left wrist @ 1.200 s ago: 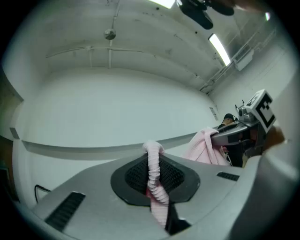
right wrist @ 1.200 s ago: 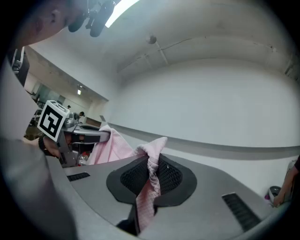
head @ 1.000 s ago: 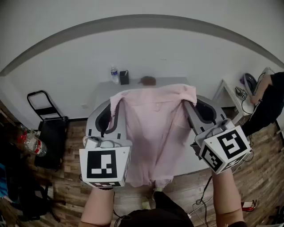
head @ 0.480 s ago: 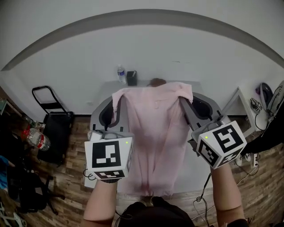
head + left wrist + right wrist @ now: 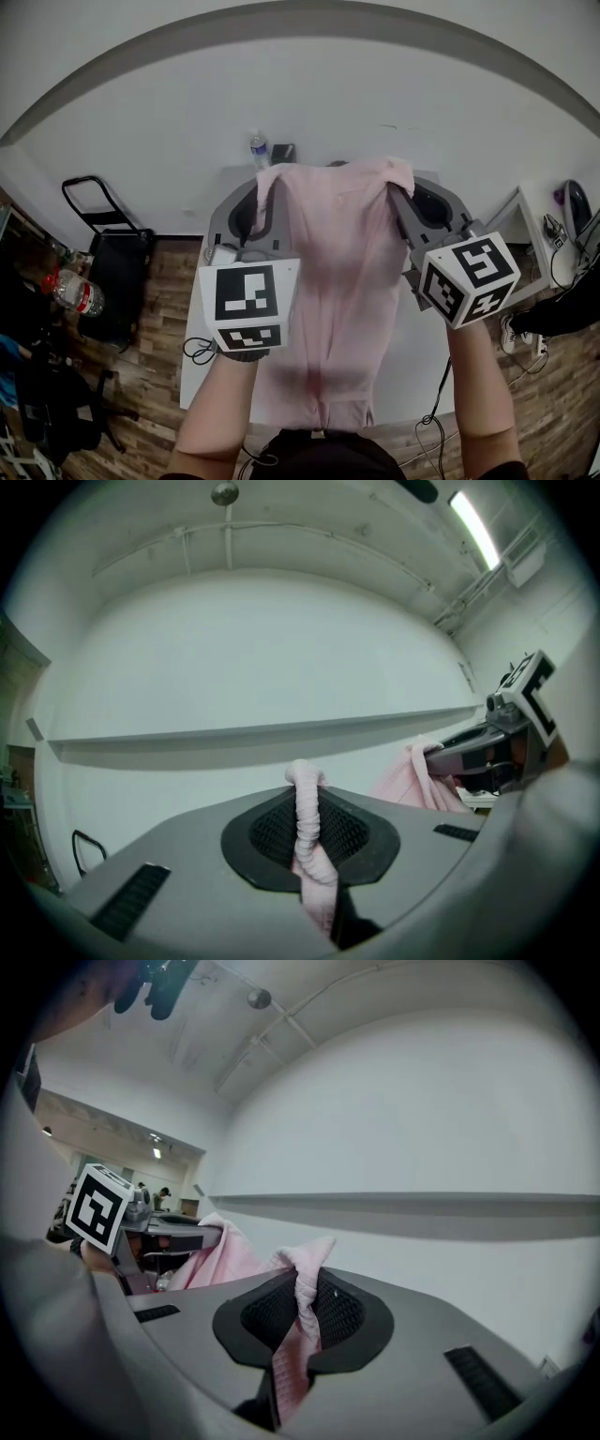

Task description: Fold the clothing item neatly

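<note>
**A:** How far along is the folding?

**B:** Barely begun, I'd judge. The white table [image 5: 412,361] lies under both grippers. The pink shirt [image 5: 337,262] runs full length from the jaw tips back toward the person, and I can see no fold in it.

**A:** Is it lying flat?

**B:** Not at the far end — that edge is lifted and stretched between the two tips. The near end drapes by the table's near edge, behind and below the grippers. I can't tell whether it rests on the top.

**A:** And the grippers?

**B:** The left gripper [image 5: 266,181] is clamped on one far corner. Its own view shows a twisted rope of pink cloth pinched between the pads. The right gripper [image 5: 399,185] is clamped on the other corner, with a small bunch poking up past its tips.

**A:** How does the shirt look?

**B:** Thin and soft, lightly creased, with a seam down the middle. I can't tell whether the held edge is the collar end or the hem.

**A:** What's left to do?

**B:** All the folds, by my reckoning — first laying it flat.

**A:** Anything small nearby?

**B:** A bottle [image 5: 260,150], just beyond the left gripper's tips.
</note>
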Demonstrator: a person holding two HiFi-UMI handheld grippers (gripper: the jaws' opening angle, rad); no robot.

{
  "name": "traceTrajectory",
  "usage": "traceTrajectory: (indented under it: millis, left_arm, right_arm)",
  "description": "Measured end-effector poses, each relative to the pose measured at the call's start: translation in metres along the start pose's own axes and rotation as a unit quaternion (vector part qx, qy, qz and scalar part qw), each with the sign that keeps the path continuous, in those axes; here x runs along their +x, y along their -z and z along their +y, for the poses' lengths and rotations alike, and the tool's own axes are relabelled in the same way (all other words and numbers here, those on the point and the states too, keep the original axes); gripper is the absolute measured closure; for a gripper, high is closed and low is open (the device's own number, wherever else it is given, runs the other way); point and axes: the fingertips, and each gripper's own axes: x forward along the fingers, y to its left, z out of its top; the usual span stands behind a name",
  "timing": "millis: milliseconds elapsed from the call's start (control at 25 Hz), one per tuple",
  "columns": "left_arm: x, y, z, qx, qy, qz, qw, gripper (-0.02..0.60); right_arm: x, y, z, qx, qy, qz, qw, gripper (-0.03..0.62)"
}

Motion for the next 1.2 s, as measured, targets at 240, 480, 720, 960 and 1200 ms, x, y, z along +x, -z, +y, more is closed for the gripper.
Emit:
traceTrajectory:
  millis: [240, 480, 720, 960, 1200]
  left_arm:
    - [0.053, 0.102, 0.007, -0.014, 0.029, 0.070, 0.9970, 0.555]
    - [0.109, 0.192, 0.000, -0.012, 0.028, 0.138, 0.9899, 0.555]
    - [0.153, 0.269, 0.002, -0.019, 0.004, 0.192, 0.9813, 0.555]
    - [0.186, 0.337, -0.003, -0.014, 0.002, 0.235, 0.9718, 0.555]
    - [0.205, 0.388, -0.008, -0.021, 0.015, 0.264, 0.9641, 0.555]
  right_arm:
    - [0.045, 0.097, -0.016, 0.028, 0.032, 0.063, 0.997, 0.556]
    - [0.092, 0.188, -0.035, 0.052, 0.026, 0.122, 0.991, 0.556]
    - [0.138, 0.268, -0.053, 0.075, 0.009, 0.167, 0.983, 0.556]
    - [0.172, 0.348, -0.065, 0.095, 0.000, 0.212, 0.973, 0.556]
    - [0.194, 0.402, -0.067, 0.106, -0.007, 0.237, 0.966, 0.556]
